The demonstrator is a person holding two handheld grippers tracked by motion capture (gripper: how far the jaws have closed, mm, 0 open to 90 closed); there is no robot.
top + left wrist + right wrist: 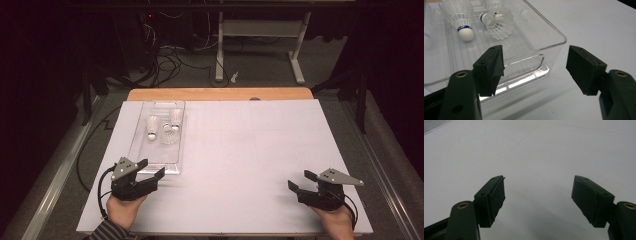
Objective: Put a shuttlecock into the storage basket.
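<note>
A clear plastic tray (141, 131) lies on the left half of the white table top (250, 150). Three white shuttlecocks lie in its far part: one (151, 127) at the left, one (170, 135) in the middle, one (175, 117) farther back. My left gripper (152, 168) is open at the tray's near end, with nothing between its jaws. In the left gripper view the gripper (536, 65) faces the tray's near corner (549, 27), and two shuttlecocks (461, 20) (497, 22) lie beyond. My right gripper (300, 180) is open over bare table at the near right, also (539, 190).
The white top ends in a wooden strip (220, 94) at the far side. Beyond it are a dark floor with cables (170, 62) and a white desk frame (220, 50). A hand (122, 207) holds each gripper at the near edge.
</note>
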